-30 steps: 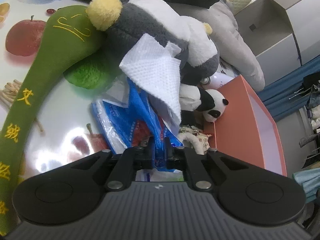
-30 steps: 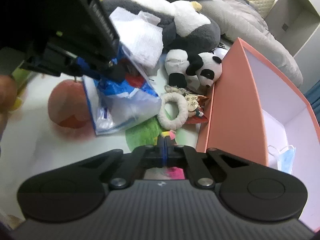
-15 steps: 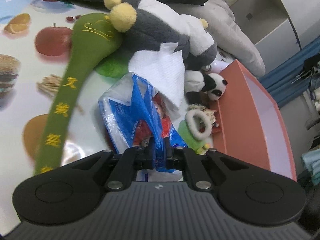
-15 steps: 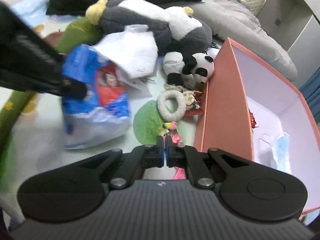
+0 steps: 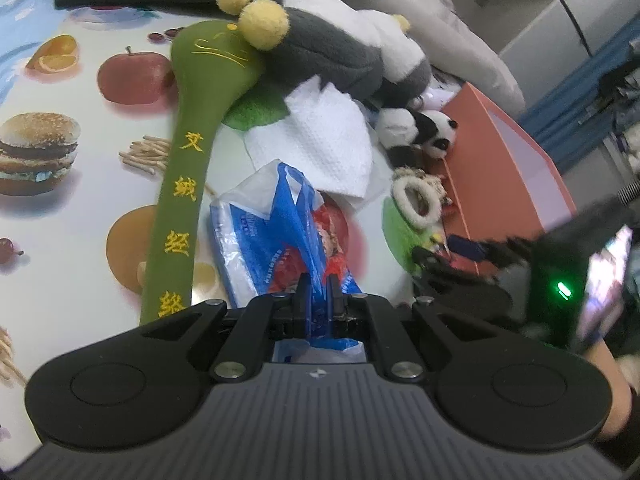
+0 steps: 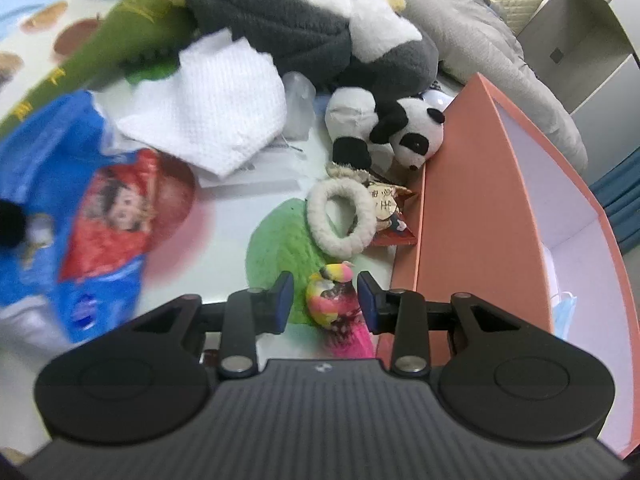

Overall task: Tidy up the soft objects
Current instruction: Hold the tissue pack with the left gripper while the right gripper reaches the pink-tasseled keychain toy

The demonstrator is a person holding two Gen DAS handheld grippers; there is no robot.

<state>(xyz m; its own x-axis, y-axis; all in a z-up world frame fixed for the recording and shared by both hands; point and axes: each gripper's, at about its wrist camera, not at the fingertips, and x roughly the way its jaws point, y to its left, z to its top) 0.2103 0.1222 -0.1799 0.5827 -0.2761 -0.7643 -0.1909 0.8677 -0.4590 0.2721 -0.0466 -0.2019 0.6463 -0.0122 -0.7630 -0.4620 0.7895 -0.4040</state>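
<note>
My left gripper (image 5: pixel 319 294) is shut on the blue plastic tissue pack (image 5: pixel 280 240), which also shows at the left of the right wrist view (image 6: pixel 80 216). My right gripper (image 6: pixel 325 300) is open, its jaws on either side of a small pink and yellow plush toy (image 6: pixel 334 300) that lies by the orange box (image 6: pixel 472 208). A white paper towel (image 5: pixel 328 148), a small panda (image 6: pixel 392 132), a white fluffy ring (image 6: pixel 340 216) and a large grey and white plush (image 5: pixel 340 52) lie beyond.
A long green padded stick (image 5: pixel 192 152) lies on the fruit-print tablecloth (image 5: pixel 60 240). A green fuzzy disc (image 6: pixel 280 256) is under the ring. A blue face mask (image 6: pixel 564 312) lies inside the box. A grey cushion (image 6: pixel 492 56) is behind.
My right gripper has opened around the pink and yellow toy. My left gripper has pulled the tissue pack back and to the left, away from the paper towel.
</note>
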